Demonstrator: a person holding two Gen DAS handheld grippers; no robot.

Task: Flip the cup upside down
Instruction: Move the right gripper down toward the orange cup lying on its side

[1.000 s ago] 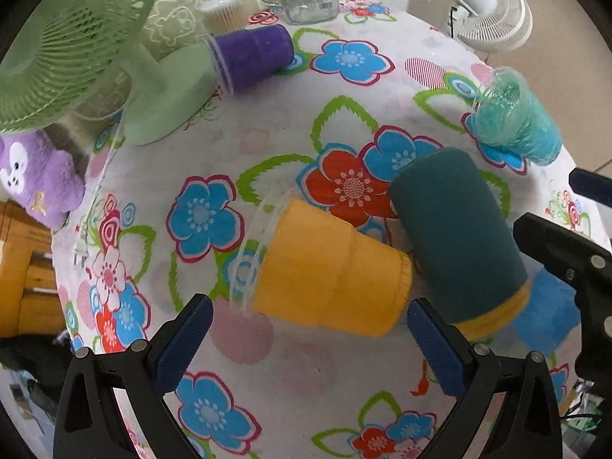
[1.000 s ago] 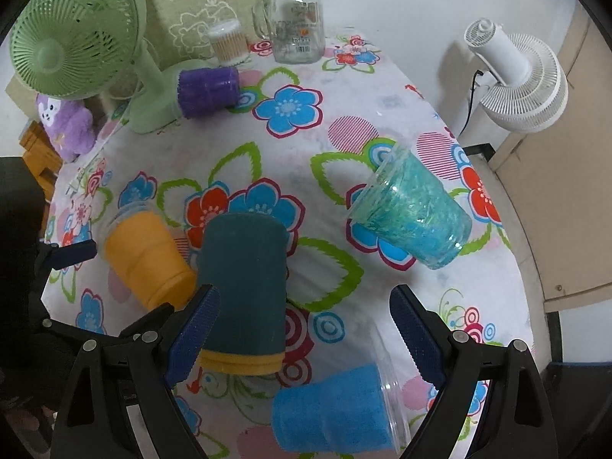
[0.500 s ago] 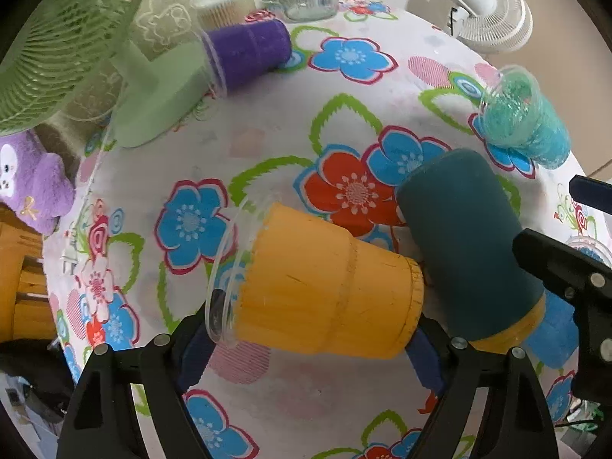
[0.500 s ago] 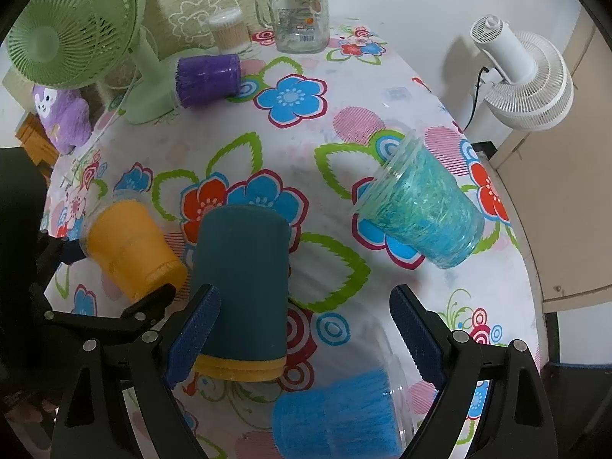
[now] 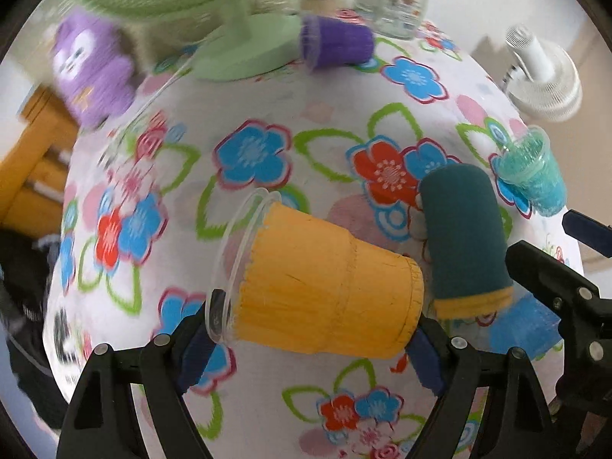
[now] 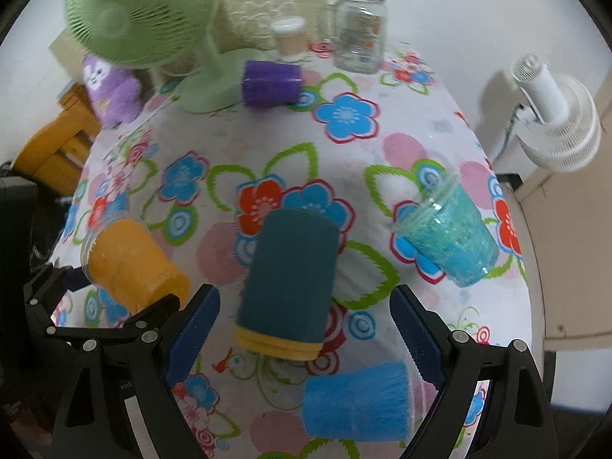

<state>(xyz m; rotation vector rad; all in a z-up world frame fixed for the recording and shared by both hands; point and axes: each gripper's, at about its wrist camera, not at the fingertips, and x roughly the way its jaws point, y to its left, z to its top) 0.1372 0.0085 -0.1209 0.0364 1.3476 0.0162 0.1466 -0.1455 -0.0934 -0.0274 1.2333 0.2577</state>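
Observation:
My left gripper [image 5: 310,348] is shut on the yellow cup [image 5: 325,287], which lies sideways with its clear rim to the left and is lifted off the flowered tablecloth [image 5: 267,107]. In the right wrist view the same yellow cup [image 6: 130,260] is at the left, held in the left gripper. My right gripper [image 6: 304,329] is open and empty, hovering above the dark teal cup [image 6: 290,279] and the blue cup [image 6: 359,401], both lying on their sides.
A turquoise cup [image 6: 447,237] and a purple cup [image 6: 271,84] also lie on their sides. A green fan [image 6: 153,26], a glass jar [image 6: 359,30] and a purple plush toy [image 6: 107,88] are at the back. A white fan [image 6: 554,118] stands off the table's right edge.
My left gripper moved onto the yellow cup, shut on it and lifted it, and its view swung up. The right gripper stayed open and rose a little.

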